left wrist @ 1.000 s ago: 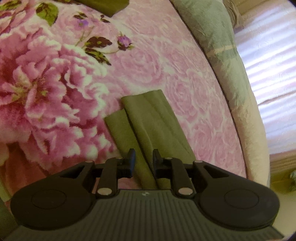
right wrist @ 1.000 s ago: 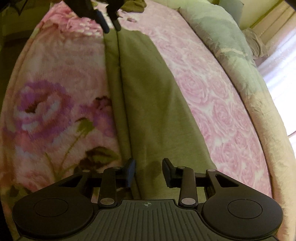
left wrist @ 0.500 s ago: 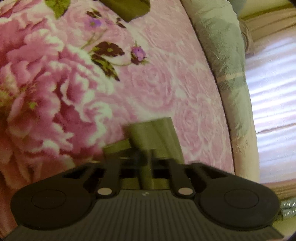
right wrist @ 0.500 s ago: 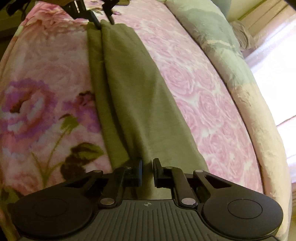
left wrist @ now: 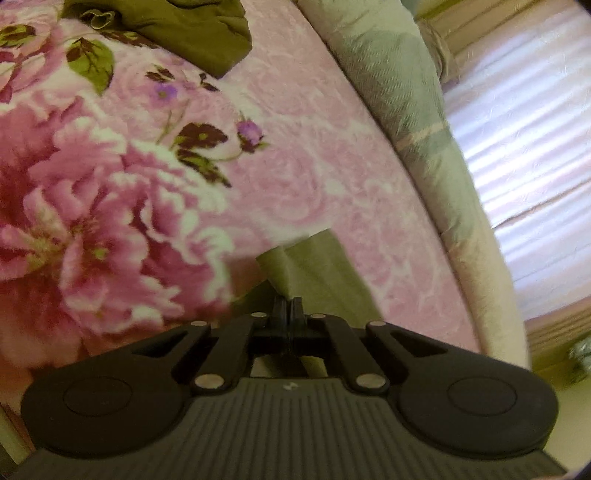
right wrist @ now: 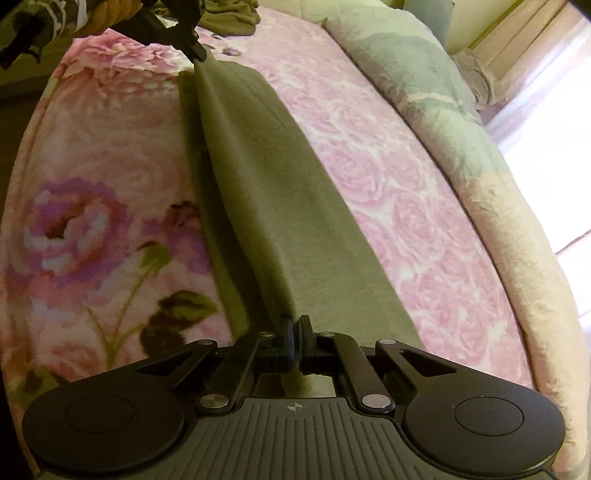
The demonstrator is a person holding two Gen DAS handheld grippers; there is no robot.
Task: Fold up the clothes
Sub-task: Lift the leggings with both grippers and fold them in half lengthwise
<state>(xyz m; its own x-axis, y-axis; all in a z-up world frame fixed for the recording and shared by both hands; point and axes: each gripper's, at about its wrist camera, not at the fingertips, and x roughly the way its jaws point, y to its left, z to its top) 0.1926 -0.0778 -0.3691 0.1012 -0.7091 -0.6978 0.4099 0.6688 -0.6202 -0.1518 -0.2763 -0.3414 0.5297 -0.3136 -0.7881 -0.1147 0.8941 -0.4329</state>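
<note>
Although already narrowed to a long strip, the olive-green knit garment (right wrist: 280, 206) is only part folded: it lies lengthwise on the pink rose-printed fleece blanket (right wrist: 424, 229) covering the bed, one long fold made, with a darker under-layer showing along its left edge. No crosswise fold yet, as far as can be seen.

Right gripper (right wrist: 294, 328): jaws clenched on the near end of the strip, cloth pinched between the pads. Left gripper (left wrist: 287, 308): likewise clamped on the far end (left wrist: 314, 266); in the right wrist view it shows at the top (right wrist: 197, 53), with the fabric drawn taut up to its tips.

Judgement: both ends secured, cloth slightly lifted along the ridge between the two grips; bringing one end over the other looks like the step in hand. Folding to a compact bundle remains.

Further out: a second dark olive crumpled garment (left wrist: 199, 33) at the head of the bed, apparently awaiting its turn. Grey-green and cream quilt (left wrist: 413, 122) along the far side.
</note>
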